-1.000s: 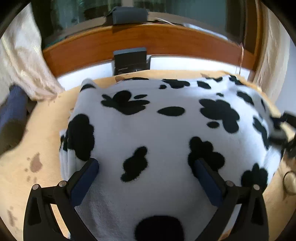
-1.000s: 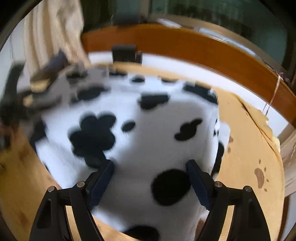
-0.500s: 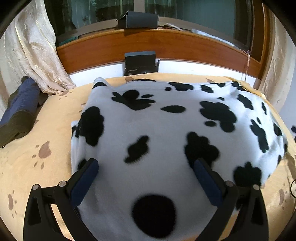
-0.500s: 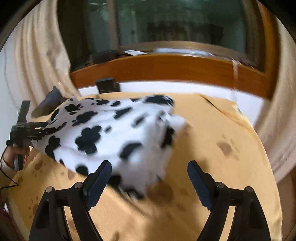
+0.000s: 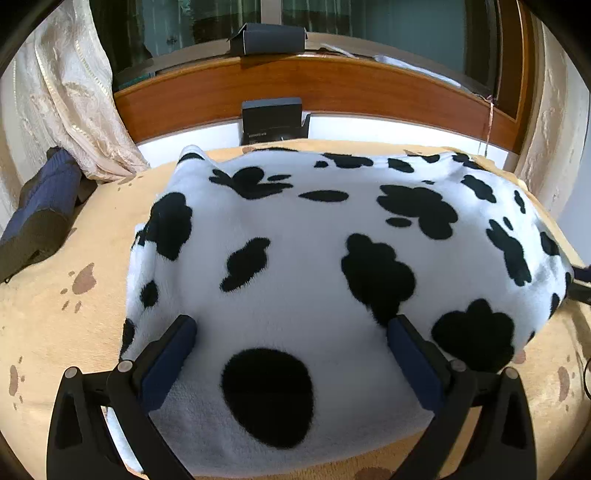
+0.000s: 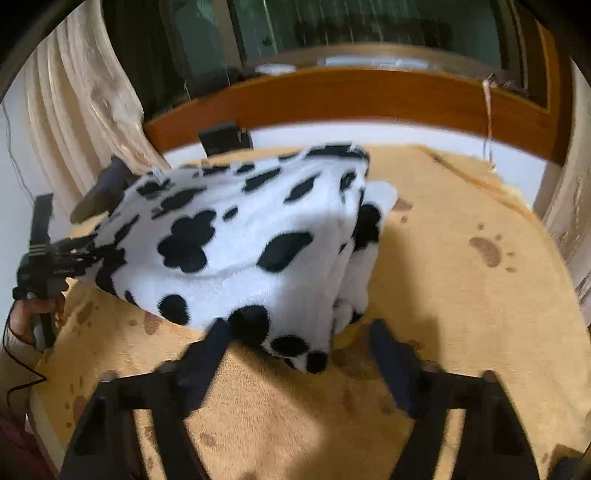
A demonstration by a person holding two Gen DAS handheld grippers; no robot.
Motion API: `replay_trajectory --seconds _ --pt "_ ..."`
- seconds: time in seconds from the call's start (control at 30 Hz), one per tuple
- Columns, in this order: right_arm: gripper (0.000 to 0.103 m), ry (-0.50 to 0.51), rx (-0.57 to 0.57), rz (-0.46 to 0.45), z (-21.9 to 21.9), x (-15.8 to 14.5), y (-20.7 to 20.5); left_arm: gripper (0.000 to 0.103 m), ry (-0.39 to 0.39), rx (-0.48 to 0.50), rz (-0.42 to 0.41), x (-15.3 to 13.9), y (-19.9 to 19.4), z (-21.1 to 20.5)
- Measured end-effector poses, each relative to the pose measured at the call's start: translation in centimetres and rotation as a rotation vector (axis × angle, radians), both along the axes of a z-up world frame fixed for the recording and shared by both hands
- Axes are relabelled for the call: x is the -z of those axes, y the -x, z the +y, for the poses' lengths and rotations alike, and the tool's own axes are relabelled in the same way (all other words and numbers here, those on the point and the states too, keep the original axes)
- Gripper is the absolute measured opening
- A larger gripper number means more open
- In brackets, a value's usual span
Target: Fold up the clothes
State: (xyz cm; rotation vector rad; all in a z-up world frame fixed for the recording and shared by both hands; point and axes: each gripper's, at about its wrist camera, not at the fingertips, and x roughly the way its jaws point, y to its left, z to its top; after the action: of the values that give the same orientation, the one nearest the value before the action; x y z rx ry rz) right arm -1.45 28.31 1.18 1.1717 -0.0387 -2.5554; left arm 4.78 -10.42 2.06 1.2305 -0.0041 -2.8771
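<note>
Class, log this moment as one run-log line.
task: fold clothes | garment: cow-print fleece folded on tan blanket | left gripper open | right gripper open

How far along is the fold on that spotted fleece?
Done: the cow-print fleece lies doubled in layers on the tan blanket. In hand: the left gripper is open over its near edge; the right gripper is open at the corner, gripping nothing. Left: likely another fold and smoothing.

Bright daylight from the window (image 5: 369, 33) behind, left view sharp, right view motion-blurred, fisheye bending at edges
</note>
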Motion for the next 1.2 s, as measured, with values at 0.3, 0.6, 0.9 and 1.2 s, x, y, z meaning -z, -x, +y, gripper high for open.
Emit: replay_trajectory --seconds 0.3,0.6,0.9,1.2 --pt "0.036 0.01 -0.001 -0.059 0.7 1.0 -0.4 0.103 -0.038 0.005 -0.013 0.3 0.3 -0.4" --pt "0.078 0.218 0.174 0.02 6.0 -1.6 -0.7 0.103 -0.016 0.014 0.028 -1.3 -0.8 2.4" --pt "0.08 0.264 0.326 0.016 8.0 0.0 1.6 0.103 0.189 0.422 0.057 -1.2 -2.5 16.7" --pt "0.081 0.321 0.305 0.008 7.8 0.6 1.6 0.103 0.568 0.616 0.237 -0.2 -3.5 28.2"
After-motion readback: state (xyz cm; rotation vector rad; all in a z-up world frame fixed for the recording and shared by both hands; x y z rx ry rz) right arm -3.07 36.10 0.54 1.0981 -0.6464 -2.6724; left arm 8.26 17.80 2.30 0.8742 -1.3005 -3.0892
